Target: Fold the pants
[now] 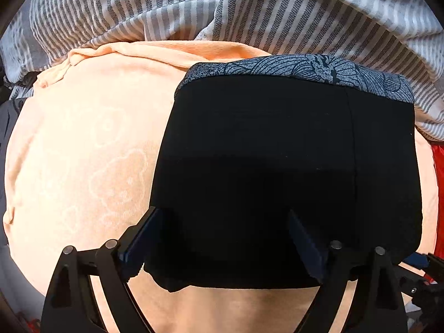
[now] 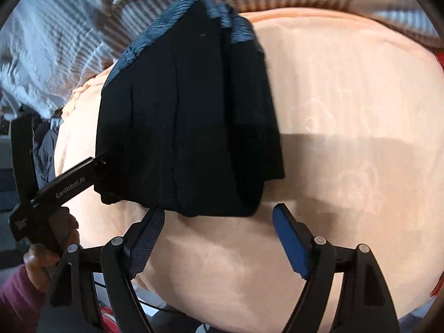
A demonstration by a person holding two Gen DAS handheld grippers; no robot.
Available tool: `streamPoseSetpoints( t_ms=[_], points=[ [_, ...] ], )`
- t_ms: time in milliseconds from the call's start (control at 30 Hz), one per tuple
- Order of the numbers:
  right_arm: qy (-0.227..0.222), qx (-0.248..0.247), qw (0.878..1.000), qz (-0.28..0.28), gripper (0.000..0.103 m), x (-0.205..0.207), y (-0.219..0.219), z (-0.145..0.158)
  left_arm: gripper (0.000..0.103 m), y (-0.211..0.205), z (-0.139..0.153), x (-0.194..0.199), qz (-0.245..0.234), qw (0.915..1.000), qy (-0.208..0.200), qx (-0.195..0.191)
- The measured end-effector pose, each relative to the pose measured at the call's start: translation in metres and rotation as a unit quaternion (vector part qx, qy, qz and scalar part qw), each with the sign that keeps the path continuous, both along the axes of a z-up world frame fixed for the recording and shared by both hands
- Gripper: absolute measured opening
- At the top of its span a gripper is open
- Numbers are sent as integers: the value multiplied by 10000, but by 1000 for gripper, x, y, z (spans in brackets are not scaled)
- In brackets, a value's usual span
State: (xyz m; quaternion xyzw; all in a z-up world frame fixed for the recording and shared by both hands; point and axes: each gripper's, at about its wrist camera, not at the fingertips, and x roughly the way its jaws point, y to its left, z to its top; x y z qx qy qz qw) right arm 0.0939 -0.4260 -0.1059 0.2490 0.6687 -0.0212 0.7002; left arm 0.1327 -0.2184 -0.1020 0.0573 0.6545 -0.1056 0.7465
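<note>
The black pants [image 1: 277,166] lie folded into a compact rectangle on a peach towel [image 1: 83,152], with a grey patterned waistband [image 1: 291,68] at the far edge. My left gripper [image 1: 224,222] is open, its fingers spread over the near edge of the pants. In the right wrist view the pants [image 2: 188,116] lie ahead and to the left. My right gripper [image 2: 219,216] is open and empty just short of their near edge. The left gripper [image 2: 69,177] reaches in from the left, and its tip meets the pants' left side.
A grey and white striped blanket [image 1: 194,8] is bunched up behind the towel. Something red [image 1: 438,183] lies at the right edge. A hand in a maroon sleeve [image 2: 36,266] holds the left gripper. The towel [image 2: 347,166] lies bare to the right.
</note>
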Motion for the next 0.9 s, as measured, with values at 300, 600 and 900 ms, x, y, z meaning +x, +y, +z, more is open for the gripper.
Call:
streamPoseSetpoints(
  t_ms=[300, 600, 900],
  points=[
    [20, 1647, 9833, -770, 93, -22, -6, 2, 91, 0, -1, 1, -17, 10000, 28, -43],
    [-302, 2577, 9645, -496, 103, -31, 14, 11, 100, 2, -5, 5, 78, 9999, 98, 66],
    [-407, 1348, 9899, -182, 103, -30, 11, 23, 100, 1, -6, 7, 131, 9998, 110, 68]
  ],
)
